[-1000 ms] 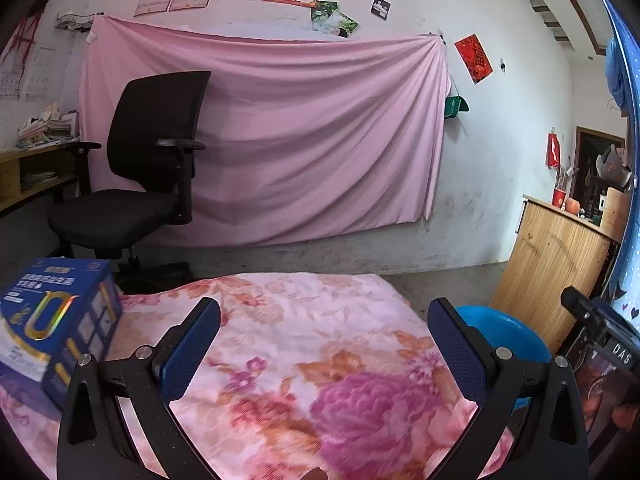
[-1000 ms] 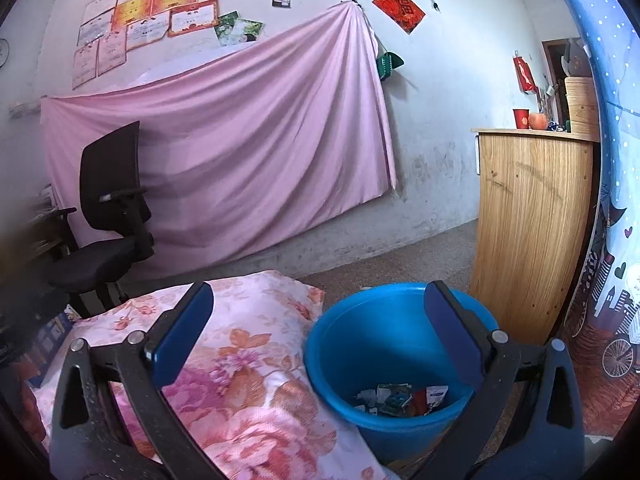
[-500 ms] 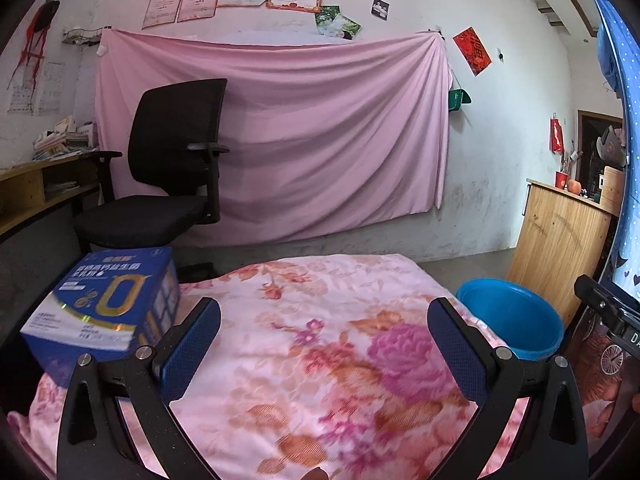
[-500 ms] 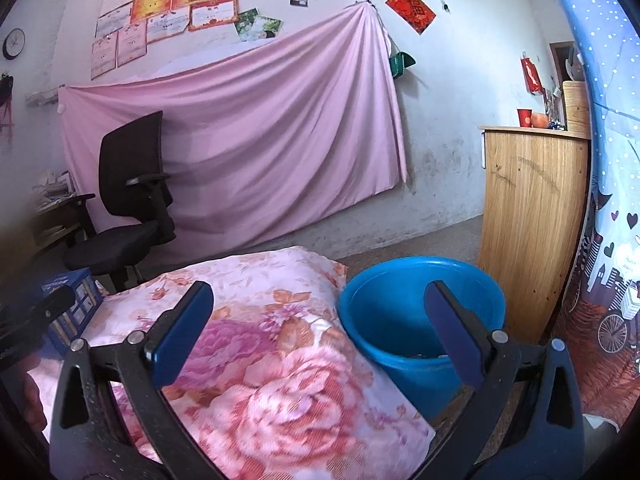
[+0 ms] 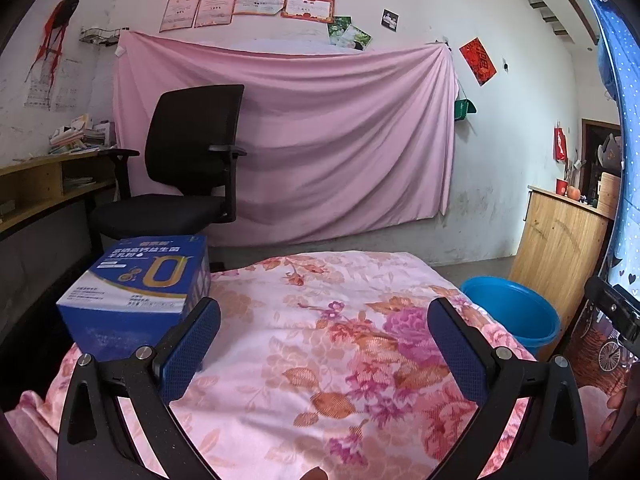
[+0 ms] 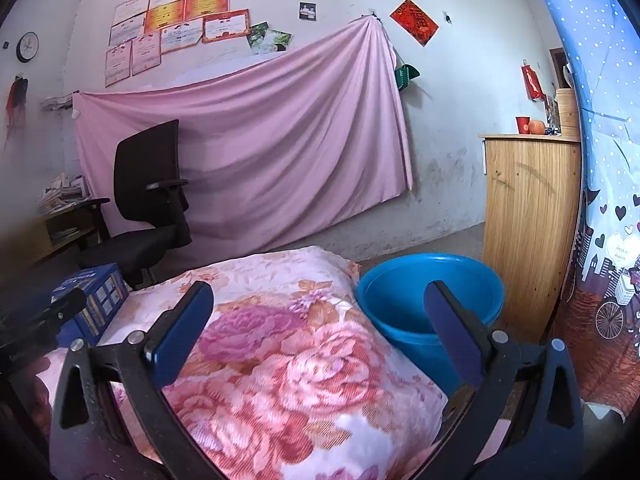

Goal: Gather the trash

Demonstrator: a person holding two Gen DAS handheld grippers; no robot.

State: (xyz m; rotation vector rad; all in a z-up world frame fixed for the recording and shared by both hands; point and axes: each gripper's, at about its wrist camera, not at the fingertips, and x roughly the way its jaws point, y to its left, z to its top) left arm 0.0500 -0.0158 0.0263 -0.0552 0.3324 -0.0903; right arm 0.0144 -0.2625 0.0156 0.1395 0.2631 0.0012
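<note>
A blue carton [image 5: 138, 292] with white and gold print stands at the left end of a table under a pink floral cloth [image 5: 320, 340]. My left gripper [image 5: 324, 344] hangs open above the cloth, its left pad close beside the carton, nothing between its fingers. A blue plastic bucket [image 6: 432, 300] stands on the floor off the table's right end; its inside is hidden from this height. My right gripper [image 6: 320, 328] is open and empty over the cloth's right part, its right finger in front of the bucket. The carton [image 6: 94, 300] shows at the left of the right wrist view.
A black office chair [image 5: 188, 176] stands behind the table before a pink sheet [image 5: 320, 140] hung on the wall. A wooden cabinet [image 6: 528, 216] is right of the bucket. A desk with books [image 5: 48, 176] lines the left wall. A patterned curtain [image 6: 600, 240] hangs at far right.
Both grippers have drawn back and risen. The carton and more of the cloth have come into the left view; the trash in the bucket has dropped out of the right view. Both stayed open.
</note>
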